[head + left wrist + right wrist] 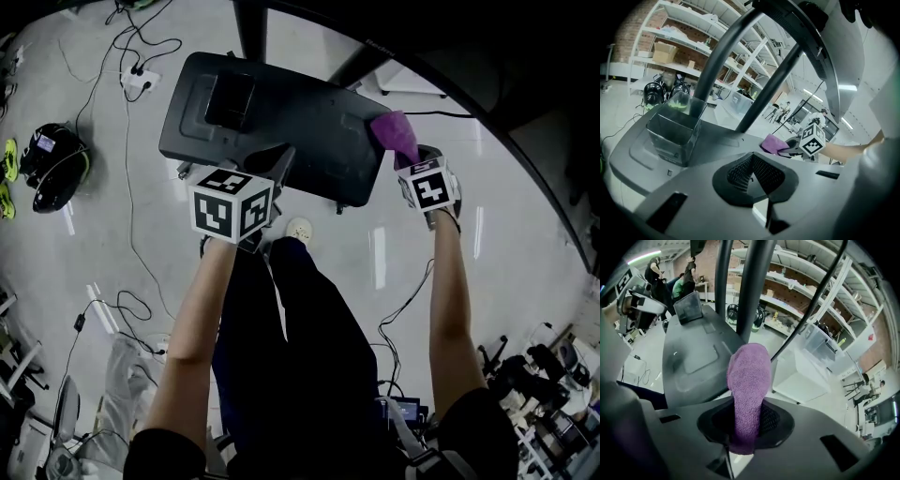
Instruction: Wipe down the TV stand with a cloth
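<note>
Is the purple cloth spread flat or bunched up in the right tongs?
Bunched: the purple cloth sticks out of the right tongs as one narrow roll.

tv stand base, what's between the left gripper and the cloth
Only bare base between left gripper and cloth, per the head view.

My head camera looks steeply down from high above, past both forearms, onto the TV stand (pixel 272 122) on the floor. The camera on my left gripper (pixel 274 167) rides low and close over the stand's near edge, facing far and rightward. The one on my right gripper (pixel 415 159) sits at the right end, facing left along it. All three share the stand and the purple cloth (pixel 396 134).
</note>
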`<action>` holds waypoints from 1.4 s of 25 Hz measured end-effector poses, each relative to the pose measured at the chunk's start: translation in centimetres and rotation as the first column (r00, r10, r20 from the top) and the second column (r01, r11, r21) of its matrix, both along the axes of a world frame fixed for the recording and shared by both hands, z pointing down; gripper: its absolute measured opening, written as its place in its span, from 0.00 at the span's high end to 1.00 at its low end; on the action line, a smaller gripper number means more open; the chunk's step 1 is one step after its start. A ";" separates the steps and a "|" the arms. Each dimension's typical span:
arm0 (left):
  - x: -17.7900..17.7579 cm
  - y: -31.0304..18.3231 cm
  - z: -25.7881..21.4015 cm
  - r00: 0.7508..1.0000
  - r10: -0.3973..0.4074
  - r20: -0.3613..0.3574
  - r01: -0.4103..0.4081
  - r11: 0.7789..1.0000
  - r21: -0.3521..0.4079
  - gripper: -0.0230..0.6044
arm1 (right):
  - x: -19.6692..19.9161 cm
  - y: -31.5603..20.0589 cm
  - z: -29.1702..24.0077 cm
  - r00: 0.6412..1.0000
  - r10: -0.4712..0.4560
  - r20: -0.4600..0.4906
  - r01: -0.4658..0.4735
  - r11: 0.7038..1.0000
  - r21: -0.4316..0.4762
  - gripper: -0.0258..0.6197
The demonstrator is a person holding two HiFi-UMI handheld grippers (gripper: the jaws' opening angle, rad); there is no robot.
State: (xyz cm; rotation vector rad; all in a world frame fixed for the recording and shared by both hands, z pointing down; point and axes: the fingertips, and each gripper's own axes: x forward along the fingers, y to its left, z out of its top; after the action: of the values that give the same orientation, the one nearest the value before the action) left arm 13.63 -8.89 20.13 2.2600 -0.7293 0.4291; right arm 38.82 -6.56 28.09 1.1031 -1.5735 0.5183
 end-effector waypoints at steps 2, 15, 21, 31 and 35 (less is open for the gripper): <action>-0.2 0.0 0.3 1.000 -0.002 0.001 0.002 1.000 -0.005 0.95 | -0.9 -0.2 -0.8 1.000 0.006 0.023 -0.007 0.999 0.043 0.82; -4.7 0.4 1.8 1.000 -0.014 0.022 0.015 0.999 -0.043 0.95 | -16.9 -3.2 -4.0 0.725 0.335 0.601 -0.404 0.914 -0.022 0.82; -9.2 -0.4 2.6 0.998 -0.046 0.039 0.049 0.997 -0.063 0.95 | -22.6 -5.1 -2.6 0.614 0.464 0.638 -0.516 0.848 -0.121 0.82; -13.9 -1.5 3.5 0.994 -0.084 0.067 0.090 0.992 -0.086 0.95 | -27.7 -8.4 -1.2 0.477 0.556 0.681 -0.616 0.764 -0.192 0.82; -14.6 -1.6 3.9 0.995 -0.068 0.068 0.075 0.993 -0.094 0.95 | -29.0 -9.0 0.0 0.493 0.563 0.663 -0.611 0.767 -0.197 0.82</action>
State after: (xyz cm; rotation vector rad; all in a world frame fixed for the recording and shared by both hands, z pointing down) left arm -0.93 -10.49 24.01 2.1312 -0.8027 0.4945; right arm 9.84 -15.59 28.05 1.6323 -1.8078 1.5216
